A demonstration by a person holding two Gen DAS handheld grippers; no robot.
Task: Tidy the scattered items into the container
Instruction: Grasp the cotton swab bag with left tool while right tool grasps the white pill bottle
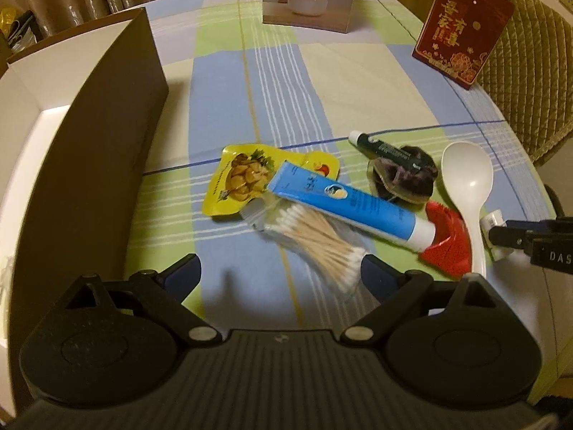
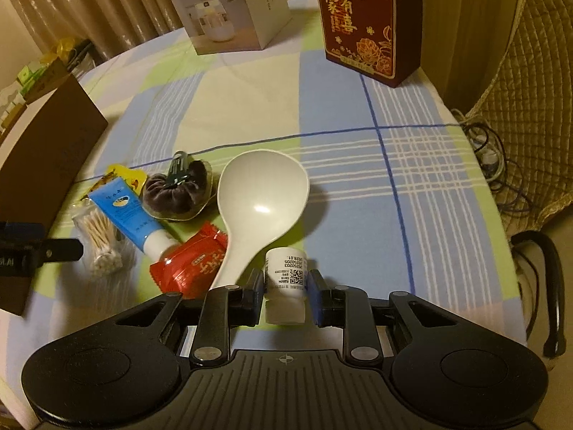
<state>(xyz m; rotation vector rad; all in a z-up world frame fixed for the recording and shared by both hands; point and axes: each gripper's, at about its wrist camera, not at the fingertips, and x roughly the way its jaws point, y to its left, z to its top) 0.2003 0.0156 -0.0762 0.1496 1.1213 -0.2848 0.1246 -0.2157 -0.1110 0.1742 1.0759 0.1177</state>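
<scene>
Two grippers hang over a checked tablecloth (image 2: 358, 165). The right gripper (image 2: 285, 288) has its jaws drawn narrow around a small white bottle (image 2: 285, 276) that lies on the cloth; the left pad sits against the bottle's side, while on the right I cannot tell whether the pad touches or stands just off it. The left gripper (image 1: 281, 274) has its jaws spread wide with nothing in them, and a bag of cotton swabs (image 1: 315, 240) lies between and just beyond its tips.

From that bag, a blue tube (image 1: 343, 204) lies at one o'clock, its flat end resting on a yellow snack packet (image 1: 240, 182) at eleven o'clock. A red wrapper (image 1: 447, 240) sits at three o'clock under the tube's cap, touching the handle of a white spoon (image 1: 469, 186). A dark furry pouch (image 1: 404, 179) lies at two o'clock with a dark tube (image 1: 386, 150) across it. The brown box (image 1: 118, 107) with a white inside stands at nine o'clock, well apart from the pile.
</scene>
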